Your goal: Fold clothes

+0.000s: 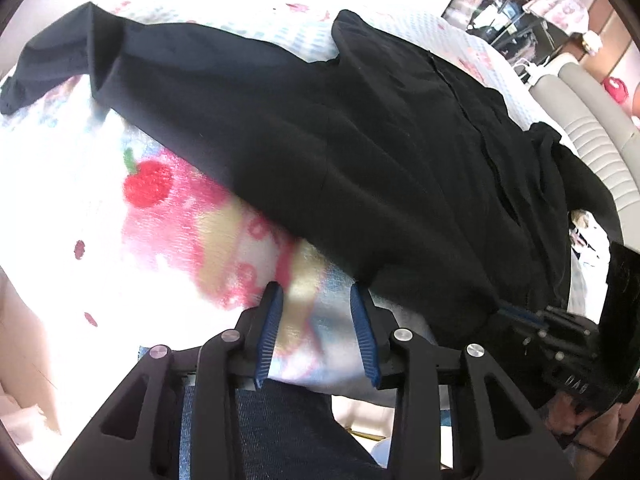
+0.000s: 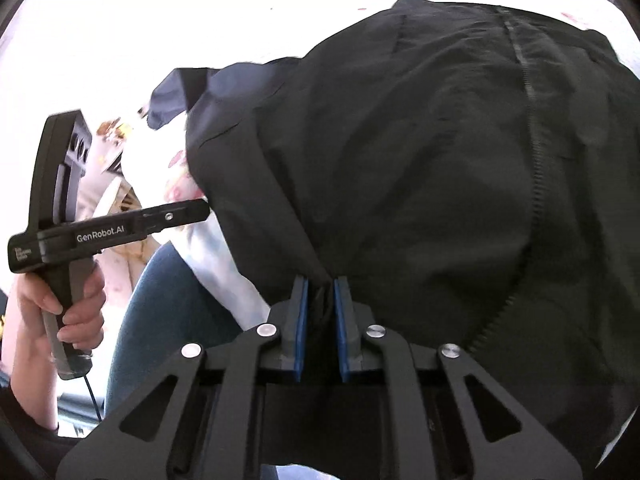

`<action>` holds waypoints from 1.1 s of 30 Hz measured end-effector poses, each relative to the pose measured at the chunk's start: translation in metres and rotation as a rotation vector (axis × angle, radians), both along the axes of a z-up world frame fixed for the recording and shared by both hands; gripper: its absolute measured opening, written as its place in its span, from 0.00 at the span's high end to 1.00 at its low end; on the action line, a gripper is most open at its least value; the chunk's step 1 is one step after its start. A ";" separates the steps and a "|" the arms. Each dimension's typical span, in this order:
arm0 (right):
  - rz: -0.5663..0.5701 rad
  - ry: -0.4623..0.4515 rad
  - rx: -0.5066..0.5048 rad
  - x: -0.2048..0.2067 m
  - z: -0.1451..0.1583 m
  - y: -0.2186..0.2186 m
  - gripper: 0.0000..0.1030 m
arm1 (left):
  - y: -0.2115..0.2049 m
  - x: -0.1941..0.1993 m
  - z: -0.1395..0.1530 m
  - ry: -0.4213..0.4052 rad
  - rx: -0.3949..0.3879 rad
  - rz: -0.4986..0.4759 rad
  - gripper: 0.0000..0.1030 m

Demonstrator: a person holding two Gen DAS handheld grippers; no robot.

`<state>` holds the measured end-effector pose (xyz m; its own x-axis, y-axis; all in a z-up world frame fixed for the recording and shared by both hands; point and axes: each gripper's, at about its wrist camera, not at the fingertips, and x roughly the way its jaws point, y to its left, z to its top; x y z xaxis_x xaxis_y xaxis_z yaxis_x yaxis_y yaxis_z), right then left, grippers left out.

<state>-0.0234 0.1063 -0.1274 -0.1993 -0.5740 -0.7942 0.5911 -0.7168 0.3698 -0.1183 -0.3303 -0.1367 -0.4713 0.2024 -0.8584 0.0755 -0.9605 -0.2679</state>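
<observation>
- Black zip-up jacket (image 1: 360,152) lies spread across a bed with a white patterned blanket (image 1: 80,200), strawberry print (image 1: 147,187) near the left part of the left wrist view.
- One sleeve (image 1: 52,68) stretches out to the far left on the blanket.
- Zipper line (image 2: 532,152) runs down the jacket's front in the right wrist view.
- Left gripper (image 1: 320,312): jaws spread apart, nothing between the blue pads (image 1: 272,332); hovers over the blanket just beside the jacket's near hem, the right finger close to the fabric edge.
- Right gripper (image 2: 320,300): jaws clenched on a pinch of the jacket's near edge, black fabric bunched between the blue pads (image 2: 301,320).
- In the right wrist view the left gripper shows side-on at left, its tip near the jacket's left edge; whether it touches, cannot tell.
- Person's hand (image 2: 64,304) wraps the left gripper's handle.
- Blue-jeaned leg (image 2: 160,312) sits at the near edge of the bed.
- Beige ribbed headboard or cushion (image 1: 592,136) at far right, cluttered shelves behind it, blurred.
</observation>
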 end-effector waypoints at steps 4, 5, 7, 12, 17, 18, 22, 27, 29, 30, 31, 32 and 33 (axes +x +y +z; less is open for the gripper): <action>-0.018 -0.010 -0.027 -0.003 0.006 0.014 0.89 | 0.013 0.010 0.023 0.120 0.016 -0.057 0.66; -0.018 -0.020 -0.047 -0.005 0.007 0.021 0.89 | 0.017 0.013 0.032 0.170 0.036 -0.078 0.66; -0.006 -0.021 -0.072 -0.004 0.008 0.023 0.89 | 0.025 0.012 0.043 0.226 0.066 -0.107 0.66; 0.094 -0.033 -0.069 0.009 0.007 0.008 0.89 | 0.056 -0.025 0.016 0.087 -0.101 -0.191 0.66; 0.174 -0.039 -0.081 0.018 0.012 -0.001 0.84 | 0.066 -0.028 -0.013 -0.030 -0.290 -0.295 0.67; 0.170 -0.033 -0.097 0.016 0.018 0.002 0.75 | 0.062 -0.023 -0.011 -0.029 -0.281 -0.299 0.67; 0.085 -0.008 -0.132 -0.001 0.032 0.013 0.70 | 0.029 -0.007 0.009 0.009 -0.067 -0.210 0.67; 0.038 0.029 -0.084 -0.019 0.025 0.003 0.66 | -0.007 0.003 0.008 0.039 0.107 -0.050 0.67; 0.082 0.051 -0.022 -0.018 0.015 -0.009 0.66 | -0.008 0.003 0.009 0.070 0.116 -0.048 0.68; 0.112 0.055 0.020 -0.018 0.008 -0.019 0.66 | -0.009 0.002 0.011 0.086 0.129 -0.046 0.68; 0.142 0.060 0.062 -0.017 0.001 -0.028 0.66 | -0.010 -0.001 0.011 0.101 0.140 -0.043 0.67; 0.156 0.073 0.089 -0.014 -0.004 -0.032 0.66 | -0.010 -0.004 0.011 0.114 0.141 -0.047 0.67; 0.168 0.087 0.114 -0.010 -0.008 -0.036 0.66 | -0.010 -0.007 0.011 0.124 0.137 -0.053 0.67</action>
<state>-0.0335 0.0702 -0.1357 -0.1791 -0.5123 -0.8399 0.7320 -0.6398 0.2341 -0.1256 -0.3400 -0.1254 -0.5577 0.3406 -0.7569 -0.0158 -0.9161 -0.4006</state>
